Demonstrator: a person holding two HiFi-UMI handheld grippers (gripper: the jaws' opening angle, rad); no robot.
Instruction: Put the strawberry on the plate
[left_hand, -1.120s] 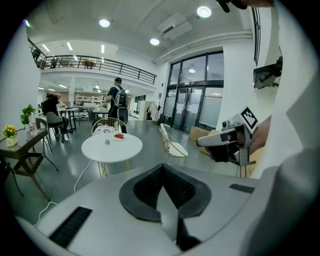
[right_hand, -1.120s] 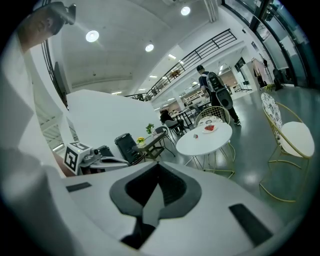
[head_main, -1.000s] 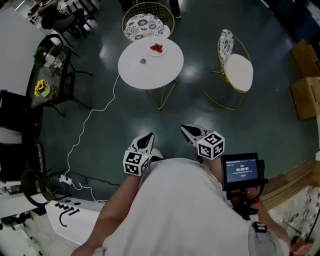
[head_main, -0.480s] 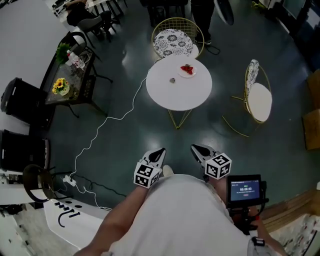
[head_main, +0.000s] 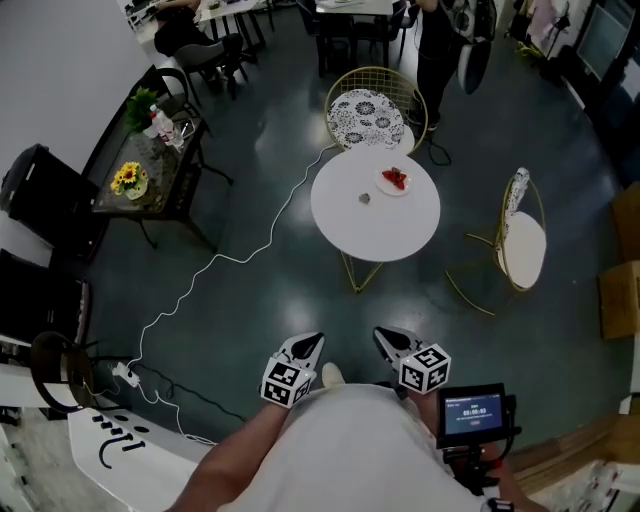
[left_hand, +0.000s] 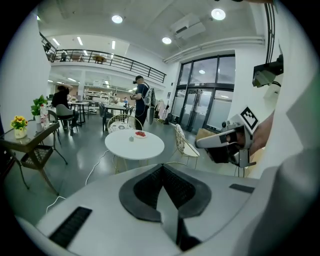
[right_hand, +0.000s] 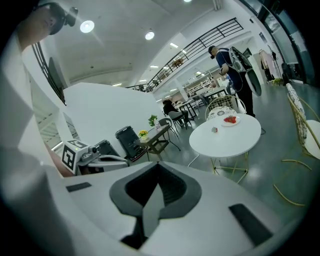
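Observation:
A round white table (head_main: 375, 215) stands a few steps ahead. On its far side a small white plate (head_main: 393, 181) holds red strawberry pieces. A small greyish thing (head_main: 365, 198) lies beside the plate; what it is I cannot tell. The left gripper (head_main: 312, 342) and the right gripper (head_main: 383, 336) are held close to the person's body, far from the table, both shut and empty. The left gripper view shows the table (left_hand: 134, 145) and plate (left_hand: 140, 134) beyond the shut left gripper (left_hand: 161, 167). The right gripper view shows the plate (right_hand: 230, 120) beyond the shut right gripper (right_hand: 159, 167).
Two gold wire chairs flank the table, one behind it (head_main: 367, 115) and one to its right (head_main: 525, 240). A white cable (head_main: 215, 265) snakes over the dark floor. A dark side table with sunflowers (head_main: 130, 180) stands left. A person (head_main: 440, 40) stands behind.
The table and plate have slid down and rightward in the head view, with more of the room behind showing. Both grippers stay shut near the body.

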